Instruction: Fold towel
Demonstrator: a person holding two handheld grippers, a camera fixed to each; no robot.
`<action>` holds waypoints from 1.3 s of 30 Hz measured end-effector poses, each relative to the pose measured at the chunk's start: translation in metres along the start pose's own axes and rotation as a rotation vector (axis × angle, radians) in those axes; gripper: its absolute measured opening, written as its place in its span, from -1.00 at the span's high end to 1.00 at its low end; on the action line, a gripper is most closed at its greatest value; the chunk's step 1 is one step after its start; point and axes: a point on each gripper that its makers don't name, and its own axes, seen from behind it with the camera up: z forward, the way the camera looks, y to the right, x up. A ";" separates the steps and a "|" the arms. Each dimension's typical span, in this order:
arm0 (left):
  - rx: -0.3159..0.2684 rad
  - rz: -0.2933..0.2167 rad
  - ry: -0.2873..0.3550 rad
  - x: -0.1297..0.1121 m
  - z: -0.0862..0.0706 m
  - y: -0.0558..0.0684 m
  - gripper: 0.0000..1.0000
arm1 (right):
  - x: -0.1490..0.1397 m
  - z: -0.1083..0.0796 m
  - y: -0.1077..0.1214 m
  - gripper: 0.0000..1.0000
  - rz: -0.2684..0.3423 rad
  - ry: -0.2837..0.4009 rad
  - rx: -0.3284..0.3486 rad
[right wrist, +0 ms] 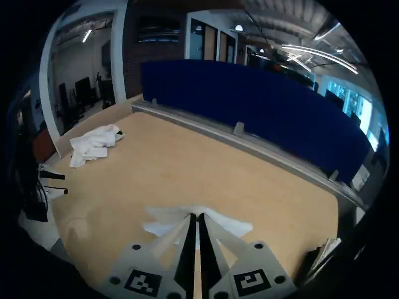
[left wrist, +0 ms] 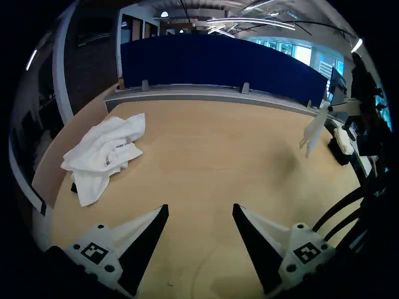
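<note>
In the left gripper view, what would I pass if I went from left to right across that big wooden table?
crumpled white towels → bare stretch of the wooden table → hanging white towel, dangling above the table's right edge

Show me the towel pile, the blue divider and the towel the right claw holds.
Towel pile [left wrist: 102, 149]: left gripper view, middle of the heap.
Blue divider [left wrist: 219, 62]: left gripper view, centre of the panel.
Held towel [right wrist: 234, 226]: right gripper view, flap on its right side.
</note>
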 end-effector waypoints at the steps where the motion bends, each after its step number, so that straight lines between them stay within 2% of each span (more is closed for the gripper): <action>1: 0.001 0.000 -0.001 0.000 0.000 0.001 -0.91 | -0.002 -0.001 0.007 0.93 0.002 -0.003 -0.006; 20: 0.040 0.007 -0.016 0.000 0.000 0.003 -0.91 | -0.033 -0.020 0.147 0.93 0.047 -0.061 -0.109; 26: 0.048 0.005 -0.018 0.001 -0.001 0.004 -0.91 | -0.037 -0.022 0.182 0.93 0.043 -0.085 -0.135; 32: 0.054 0.004 -0.025 -0.002 0.000 0.007 -0.91 | -0.043 -0.020 0.205 0.93 0.036 -0.106 -0.155; 39: 0.060 0.002 -0.030 -0.003 0.001 0.008 -0.91 | -0.044 -0.012 0.220 0.93 0.056 -0.106 -0.167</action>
